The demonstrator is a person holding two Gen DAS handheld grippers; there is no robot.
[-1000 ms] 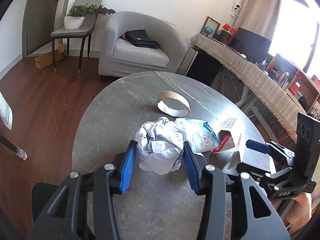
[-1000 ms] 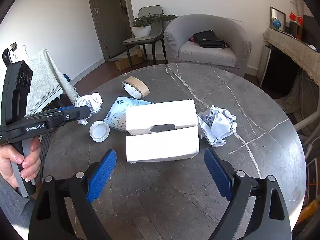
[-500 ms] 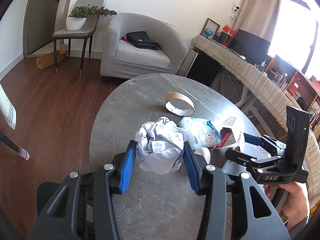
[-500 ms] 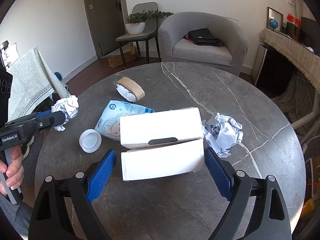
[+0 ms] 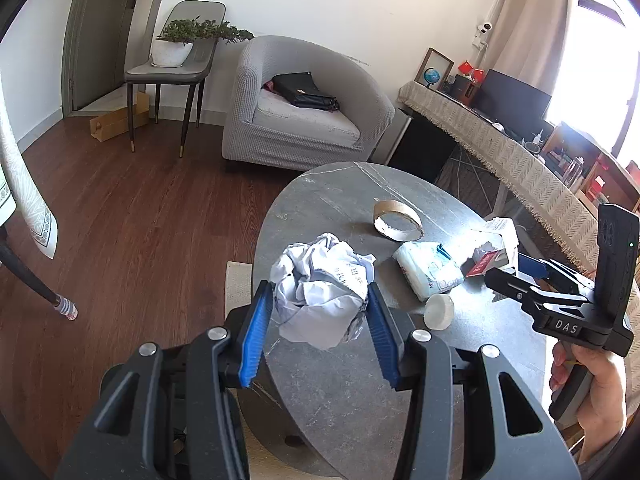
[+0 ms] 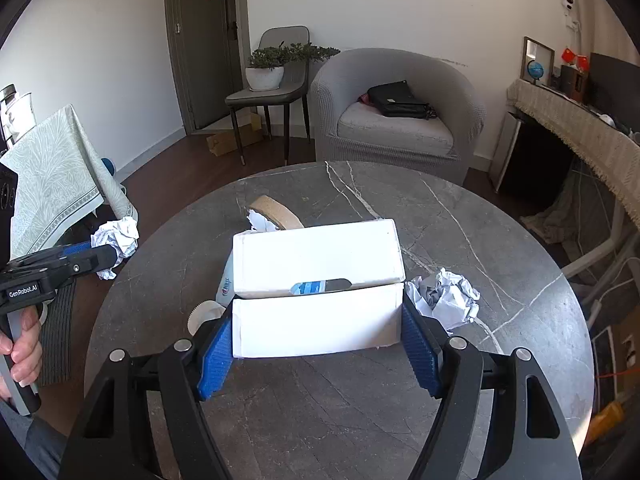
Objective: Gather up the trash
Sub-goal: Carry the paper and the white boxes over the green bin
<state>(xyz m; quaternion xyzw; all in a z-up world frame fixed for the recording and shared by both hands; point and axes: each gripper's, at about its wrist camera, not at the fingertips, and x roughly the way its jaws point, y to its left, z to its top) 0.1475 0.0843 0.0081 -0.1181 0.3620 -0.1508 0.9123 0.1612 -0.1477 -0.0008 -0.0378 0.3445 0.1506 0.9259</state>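
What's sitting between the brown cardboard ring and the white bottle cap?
A soft tissue packet lies between the cardboard ring and the white cap, seen in the left wrist view.

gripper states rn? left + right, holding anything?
Left gripper: shut on crumpled paper ball.
Right gripper: jaws closing, pads against both ends of white box.

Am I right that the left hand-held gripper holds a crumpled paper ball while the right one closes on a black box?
Not quite: the box is white, as the right wrist view shows. The right hand-held gripper is closing on it, and the left hand-held gripper does hold a crumpled paper ball.
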